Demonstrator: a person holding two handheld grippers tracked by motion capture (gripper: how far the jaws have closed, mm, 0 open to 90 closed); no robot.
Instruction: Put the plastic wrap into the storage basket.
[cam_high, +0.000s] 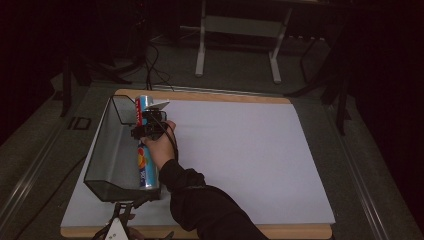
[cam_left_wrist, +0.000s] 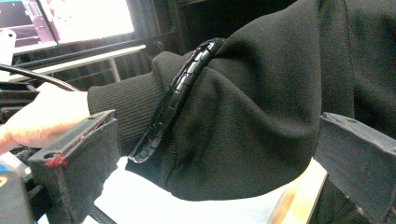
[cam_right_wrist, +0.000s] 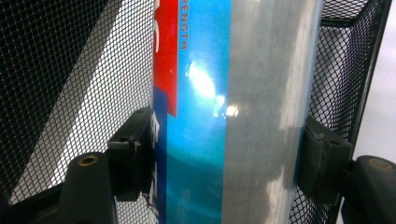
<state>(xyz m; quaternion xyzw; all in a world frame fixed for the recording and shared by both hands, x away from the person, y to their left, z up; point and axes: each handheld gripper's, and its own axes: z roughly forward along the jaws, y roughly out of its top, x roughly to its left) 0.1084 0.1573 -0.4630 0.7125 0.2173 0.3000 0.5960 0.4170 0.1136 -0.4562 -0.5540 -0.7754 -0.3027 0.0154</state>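
Right tool (cam_high: 149, 126): held in the person's right hand (cam_high: 160, 145) over the right-hand wall of the black mesh basket (cam_high: 107, 150), which stands at the left edge of the counter (cam_high: 240, 150). In the right gripper view its jaws press against opposite sides of a can (cam_right_wrist: 224, 112), one pad on the blue and red printed face, the other on the bare silver side. The tool is pinching the can. Mesh shows behind the can on both sides.

Can: blue, red and silver. In the high view it lies lengthwise along the basket's right wall, one end near the far corner, the other near the near corner.

Left tool (cam_high: 120, 225): at the near edge of the counter, just in front of the basket. In the left gripper view its jaws stand well apart with nothing between them; beyond them is the black sleeve (cam_left_wrist: 261, 102) with a black cable (cam_left_wrist: 175, 98) lying across it.

Counter: white sheet on a wooden board.
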